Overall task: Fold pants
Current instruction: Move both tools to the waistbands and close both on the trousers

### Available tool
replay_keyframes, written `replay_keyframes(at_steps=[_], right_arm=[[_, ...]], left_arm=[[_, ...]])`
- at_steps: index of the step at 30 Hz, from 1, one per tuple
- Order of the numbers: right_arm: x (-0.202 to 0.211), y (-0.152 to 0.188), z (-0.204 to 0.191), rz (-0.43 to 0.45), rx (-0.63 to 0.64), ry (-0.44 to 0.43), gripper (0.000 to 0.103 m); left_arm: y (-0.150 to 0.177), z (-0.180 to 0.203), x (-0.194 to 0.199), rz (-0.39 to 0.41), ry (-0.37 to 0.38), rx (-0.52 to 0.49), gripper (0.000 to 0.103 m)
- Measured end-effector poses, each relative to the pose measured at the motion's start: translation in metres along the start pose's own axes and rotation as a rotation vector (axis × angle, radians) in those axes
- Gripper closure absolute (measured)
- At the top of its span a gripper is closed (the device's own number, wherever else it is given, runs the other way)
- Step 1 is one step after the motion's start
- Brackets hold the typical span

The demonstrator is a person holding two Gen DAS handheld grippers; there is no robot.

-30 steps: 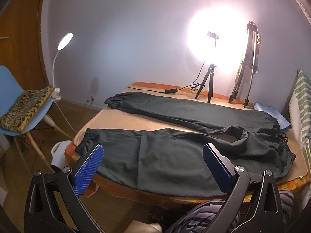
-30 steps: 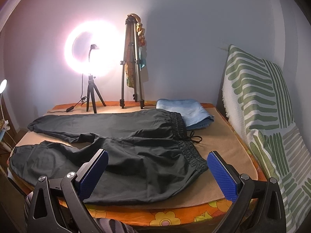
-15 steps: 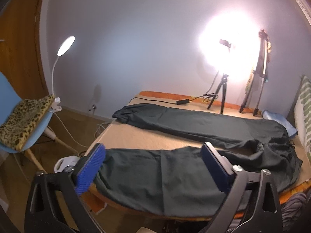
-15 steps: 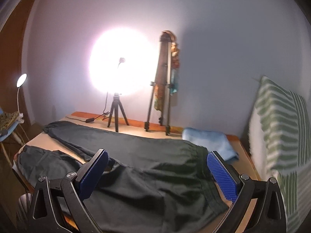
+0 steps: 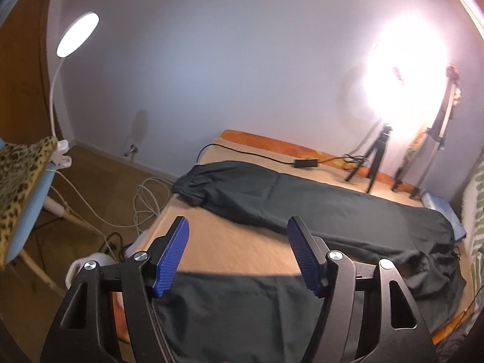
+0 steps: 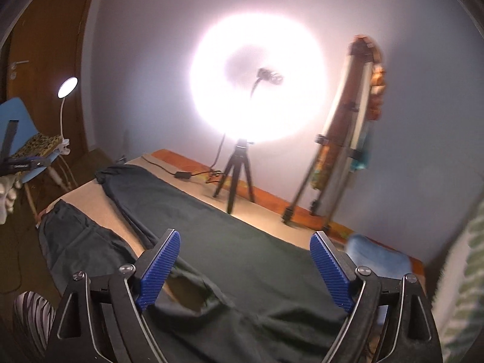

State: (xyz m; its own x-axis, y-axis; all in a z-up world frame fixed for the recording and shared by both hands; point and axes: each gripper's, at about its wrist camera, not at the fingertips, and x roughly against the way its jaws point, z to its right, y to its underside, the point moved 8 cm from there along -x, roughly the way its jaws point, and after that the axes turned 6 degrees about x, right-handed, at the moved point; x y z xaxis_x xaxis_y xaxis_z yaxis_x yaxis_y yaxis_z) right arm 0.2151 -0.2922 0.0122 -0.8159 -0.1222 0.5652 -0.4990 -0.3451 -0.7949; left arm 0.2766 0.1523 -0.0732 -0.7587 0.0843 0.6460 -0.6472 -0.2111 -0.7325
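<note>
Dark green pants (image 5: pixel 317 208) lie flat on the tan bed cover, legs spread apart toward the left, waistband at the right. My left gripper (image 5: pixel 237 254) is open and empty, hovering over the near leg (image 5: pixel 242 308) close to its cuff end. My right gripper (image 6: pixel 245 267) is open and empty, hovering over the crotch and seat of the pants (image 6: pixel 242 260). The far leg (image 6: pixel 145 193) runs toward the back left. The near leg's cuff (image 6: pixel 57 230) shows at the left in the right wrist view.
A lit ring light on a small tripod (image 6: pixel 239 169) and a taller tripod (image 6: pixel 338 157) stand at the bed's far edge. A folded blue cloth (image 6: pixel 375 254) lies at the right. A blue chair with a leopard cushion (image 5: pixel 21 181), a desk lamp (image 5: pixel 78 34) and floor cables (image 5: pixel 145 199) are left.
Both grippers have moved forward over the bed and closer to the pants; the left now sits above the near leg, the right above the seat. Both stay open.
</note>
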Motion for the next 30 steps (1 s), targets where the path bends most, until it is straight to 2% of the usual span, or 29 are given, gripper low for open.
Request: replay_keyframes(at_steps=[4,7,9,12,14,21,25,30], right_arm=[[-0.051,-0.012,-0.003,-0.066,-0.001,-0.093,0.016],[-0.096,-0.015,0.003,-0.122,-0.033,-0.137,0.016],[-0.130,-0.011,0.008,-0.163,-0.040,-0.144,0.016],[-0.171,0.002,0.010,-0.205,-0.026,-0.143,0.015],[-0.197,0.012,0.011,-0.243,-0.021,-0.158,0.015],[-0.274,0.038,0.013,-0.320,0.029,-0.175,0.015],[-0.310,0.047,0.005,-0.349,0.042,-0.215,0.015],[-0.341,0.051,-0.007,-0.373,0.094,-0.228,0.015]], left_arm=[[-0.024,-0.013,-0.036,-0.035,0.023,0.046,0.036],[-0.041,-0.019,-0.069,-0.067,0.010,0.016,0.036],[-0.052,-0.025,-0.098,-0.105,-0.012,0.009,0.036],[-0.062,-0.037,-0.139,-0.156,-0.022,0.049,0.036],[-0.063,-0.044,-0.165,-0.192,-0.032,0.066,0.036],[-0.063,-0.074,-0.247,-0.266,-0.147,0.077,0.035],[-0.056,-0.077,-0.277,-0.298,-0.180,0.037,0.035],[-0.049,-0.084,-0.292,-0.310,-0.165,0.050,0.035]])
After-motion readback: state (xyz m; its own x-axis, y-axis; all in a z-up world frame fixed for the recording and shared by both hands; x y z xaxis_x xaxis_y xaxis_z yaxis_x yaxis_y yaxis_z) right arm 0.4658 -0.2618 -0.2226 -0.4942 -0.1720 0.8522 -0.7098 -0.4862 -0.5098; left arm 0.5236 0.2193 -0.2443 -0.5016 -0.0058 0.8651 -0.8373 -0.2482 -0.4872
